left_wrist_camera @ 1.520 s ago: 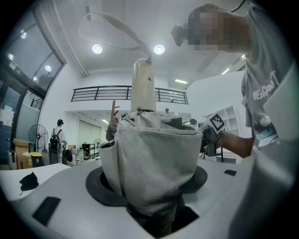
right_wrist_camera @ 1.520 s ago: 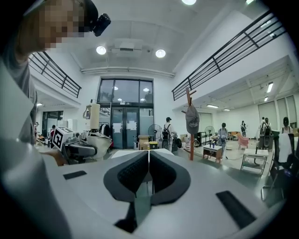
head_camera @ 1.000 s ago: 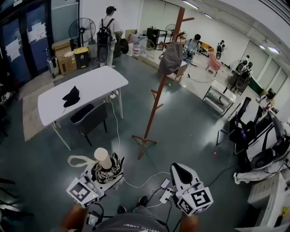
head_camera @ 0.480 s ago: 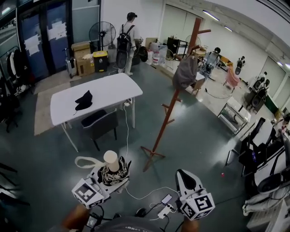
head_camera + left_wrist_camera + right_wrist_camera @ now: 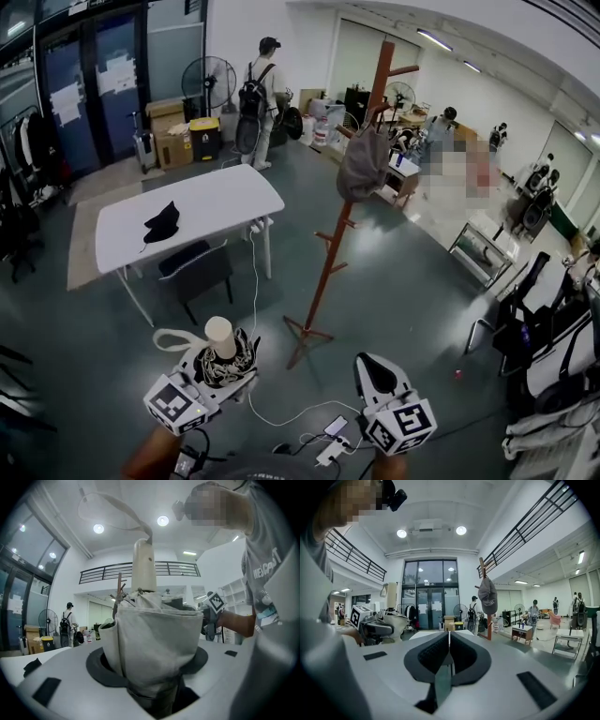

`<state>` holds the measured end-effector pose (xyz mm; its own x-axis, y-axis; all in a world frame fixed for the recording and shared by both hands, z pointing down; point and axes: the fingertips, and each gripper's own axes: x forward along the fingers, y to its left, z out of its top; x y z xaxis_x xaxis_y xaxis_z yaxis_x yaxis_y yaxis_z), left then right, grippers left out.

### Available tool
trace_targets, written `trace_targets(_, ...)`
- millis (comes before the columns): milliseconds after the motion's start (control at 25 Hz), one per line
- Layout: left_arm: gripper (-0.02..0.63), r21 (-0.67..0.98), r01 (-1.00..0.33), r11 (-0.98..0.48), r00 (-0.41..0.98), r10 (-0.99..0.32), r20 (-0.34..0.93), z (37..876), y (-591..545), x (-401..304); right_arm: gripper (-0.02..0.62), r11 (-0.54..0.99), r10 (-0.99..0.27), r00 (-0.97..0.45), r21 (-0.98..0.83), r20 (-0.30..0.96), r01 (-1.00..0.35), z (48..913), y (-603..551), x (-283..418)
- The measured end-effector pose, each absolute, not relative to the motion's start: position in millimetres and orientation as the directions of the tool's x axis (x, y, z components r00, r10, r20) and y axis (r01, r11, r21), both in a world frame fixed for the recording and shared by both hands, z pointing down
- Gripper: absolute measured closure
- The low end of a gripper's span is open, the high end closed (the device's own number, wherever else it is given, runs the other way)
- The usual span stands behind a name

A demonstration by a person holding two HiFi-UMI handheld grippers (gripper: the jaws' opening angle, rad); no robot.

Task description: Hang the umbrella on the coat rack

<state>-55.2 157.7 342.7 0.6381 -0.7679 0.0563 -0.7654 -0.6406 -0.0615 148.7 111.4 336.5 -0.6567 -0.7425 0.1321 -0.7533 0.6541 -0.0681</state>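
Head view, read from 9 o'clock across to 3 o'clock. At 10 o'clock stands a white table [image 5: 202, 202] bearing a dark cloth item [image 5: 161, 223], well apart from the work.

At 7 o'clock is the left gripper [image 5: 217, 373]. Its fingers [image 5: 101, 670] are set wide and clamp the folded umbrella [image 5: 154, 639] by its gathered canopy. The umbrella stands upright. Its cream handle [image 5: 143, 564] points to 12 o'clock in the left gripper view, and a limp strap [image 5: 112, 508] loops off the top.

Just right of centre rises the red-brown coat rack [image 5: 339, 246], from the floor [image 5: 394, 281] to 12 o'clock. A grey cap [image 5: 362, 167] hangs high on it, and bare pegs [image 5: 405, 69] show above and below the cap. The umbrella is well apart from the rack and not yet hung.

At 5 o'clock is the right gripper [image 5: 449, 651]. Its fingers [image 5: 433, 656] are pressed together on nothing.

Handling, as a judgement:
- The umbrella is probably light.
- The soft canopy yields under pressure around a stiff inner shaft.
- The smooth handle would likely slip in a pinch, so the present hold on the fabric bundle looks the surer one.
- The strap is floppy and may need the free gripper to open its loop over a peg.
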Motion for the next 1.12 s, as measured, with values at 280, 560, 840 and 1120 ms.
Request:
trace_targets(280, 0.333, -0.065, -0.786, -0.615, 0.612, -0.789, 0.051, 340.2, 133.1, -52.0, 0.565, 0.661, -0.734, -0.667, -0.09, 0.129, -0.745, 345.1, 89.7, 155.2)
trace_targets(560, 0.333, -0.061, -0.768, -0.638, 0.634, -0.77, 0.065, 343.2, 106.7, -55.2, 0.565, 0.632, -0.757, -0.639, -0.099, 0.137, -0.769, 347.6, 73.6, 153.5)
trace_targets(840, 0.333, -0.051, -0.708, -0.704, 0.702, -0.71, 0.057, 343.4, 61.8, -69.0, 0.565, 0.559, -0.81, -0.567, -0.096, 0.149, -0.824, 346.1, 48.5, 138.1)
trace_targets(1120, 0.333, -0.028, -0.646, -0.763, 0.761, -0.646, 0.063, 354.2, 18.8, -84.8, 0.565, 0.503, -0.845, -0.511, -0.089, 0.158, -0.86, 348.2, 22.6, 113.0)
